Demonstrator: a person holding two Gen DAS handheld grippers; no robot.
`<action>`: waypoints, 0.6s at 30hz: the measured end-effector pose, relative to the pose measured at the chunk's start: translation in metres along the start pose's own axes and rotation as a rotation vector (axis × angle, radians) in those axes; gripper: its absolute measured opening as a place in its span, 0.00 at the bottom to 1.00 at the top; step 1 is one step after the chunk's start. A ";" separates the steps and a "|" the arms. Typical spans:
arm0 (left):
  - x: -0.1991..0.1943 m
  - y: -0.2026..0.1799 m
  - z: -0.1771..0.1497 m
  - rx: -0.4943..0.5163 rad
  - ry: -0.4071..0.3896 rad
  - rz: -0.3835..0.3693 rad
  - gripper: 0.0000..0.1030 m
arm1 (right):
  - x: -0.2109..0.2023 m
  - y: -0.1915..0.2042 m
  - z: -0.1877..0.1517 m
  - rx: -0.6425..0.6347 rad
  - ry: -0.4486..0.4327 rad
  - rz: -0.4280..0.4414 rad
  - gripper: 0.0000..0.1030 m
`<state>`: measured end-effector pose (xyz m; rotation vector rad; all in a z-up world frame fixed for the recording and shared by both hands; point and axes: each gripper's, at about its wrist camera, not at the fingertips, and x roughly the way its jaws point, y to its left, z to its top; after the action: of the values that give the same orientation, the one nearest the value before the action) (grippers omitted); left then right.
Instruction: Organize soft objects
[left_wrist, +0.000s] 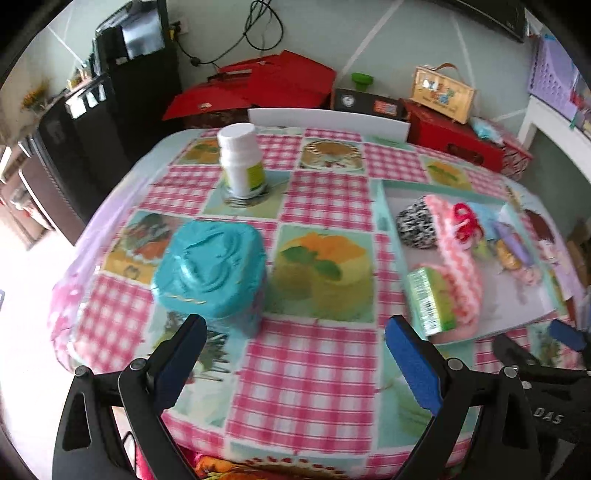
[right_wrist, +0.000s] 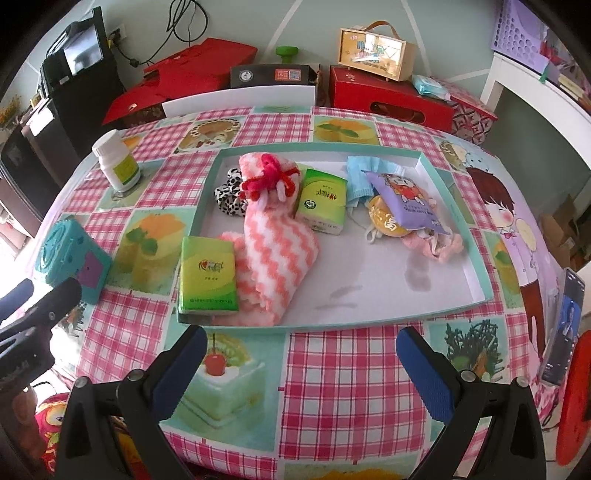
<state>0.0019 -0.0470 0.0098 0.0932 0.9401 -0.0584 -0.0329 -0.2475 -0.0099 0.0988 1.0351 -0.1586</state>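
Note:
A shallow teal-rimmed tray (right_wrist: 476, 236) lies on the table and holds soft things: a pink-and-white zigzag towel (right_wrist: 277, 251), two green tissue packs (right_wrist: 208, 277) (right_wrist: 323, 201), a leopard scrunchie (right_wrist: 229, 195), a red pipe-cleaner bow (right_wrist: 273, 181), a blue face mask (right_wrist: 360, 177), a purple packet (right_wrist: 406, 203) and a pink fuzzy item (right_wrist: 439, 245). My right gripper (right_wrist: 299, 369) is open and empty, just in front of the tray. My left gripper (left_wrist: 295, 354) is open and empty, beside a teal tin (left_wrist: 214, 273). The tray (left_wrist: 391, 221) also shows in the left wrist view.
A white pill bottle (left_wrist: 242, 162) stands at the table's far left. A phone (right_wrist: 563, 325) leans at the right edge. Red boxes (right_wrist: 388, 99), a wooden case (right_wrist: 376, 55) and a black cabinet (right_wrist: 74, 74) stand behind the table.

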 end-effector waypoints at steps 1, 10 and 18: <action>0.000 0.001 -0.001 0.002 -0.001 0.007 0.95 | 0.000 0.000 -0.002 -0.001 -0.004 0.002 1.00; 0.010 0.004 -0.013 0.005 0.035 0.039 0.94 | 0.011 -0.001 -0.012 0.009 0.011 -0.018 1.00; 0.012 -0.003 -0.016 0.038 0.041 0.067 0.94 | 0.010 0.000 -0.014 0.010 -0.003 -0.022 1.00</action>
<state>-0.0043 -0.0485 -0.0099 0.1612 0.9759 -0.0123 -0.0392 -0.2459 -0.0258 0.0960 1.0332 -0.1836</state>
